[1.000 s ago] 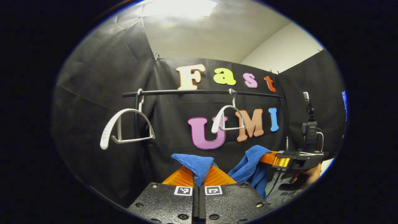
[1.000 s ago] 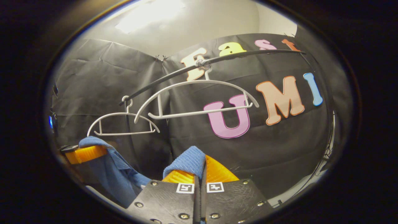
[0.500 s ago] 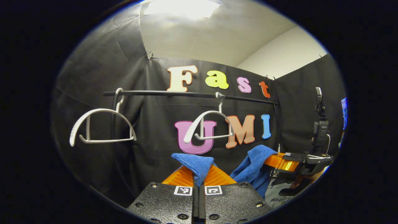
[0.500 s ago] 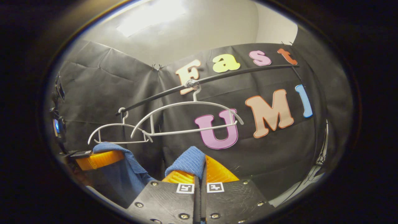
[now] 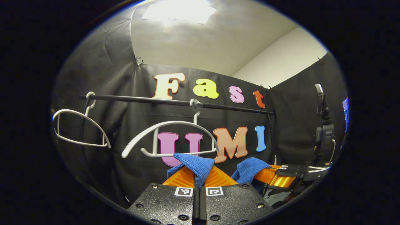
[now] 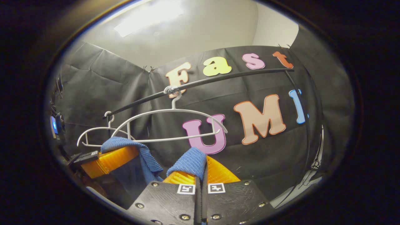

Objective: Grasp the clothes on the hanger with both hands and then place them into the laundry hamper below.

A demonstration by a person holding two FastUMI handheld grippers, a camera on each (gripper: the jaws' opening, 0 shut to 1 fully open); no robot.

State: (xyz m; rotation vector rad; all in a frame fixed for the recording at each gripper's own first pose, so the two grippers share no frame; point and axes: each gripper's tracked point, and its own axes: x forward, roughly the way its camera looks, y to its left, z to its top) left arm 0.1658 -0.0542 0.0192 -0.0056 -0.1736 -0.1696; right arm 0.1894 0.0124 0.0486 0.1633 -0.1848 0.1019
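Black rail [image 5: 175,101] carries two bare white hangers [image 5: 170,137]. Left hand-held gripper [image 5: 199,175] level, clenched on blue knit cloth [image 5: 195,165]; right hand-held gripper [image 6: 200,170] at 3 o'clock, likewise clamping the cloth.

left gripper view: aimed up, rail [image 5: 175,101] seen from below, near | right gripper view: rail [image 6: 203,82] seen obliquely | shared: rail, hangers [image 5: 170,137] [image 6: 170,125]

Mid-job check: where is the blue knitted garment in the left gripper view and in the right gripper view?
Left gripper view: the blue knitted garment sits bottom centre, pinched in the left tongs, with another fold to the right on the right tongs.
Right gripper view: it is bottom centre in the right tongs, with a fold lower left over the left tongs.
Shared landmark: the bare white plastic hanger on the black rail.
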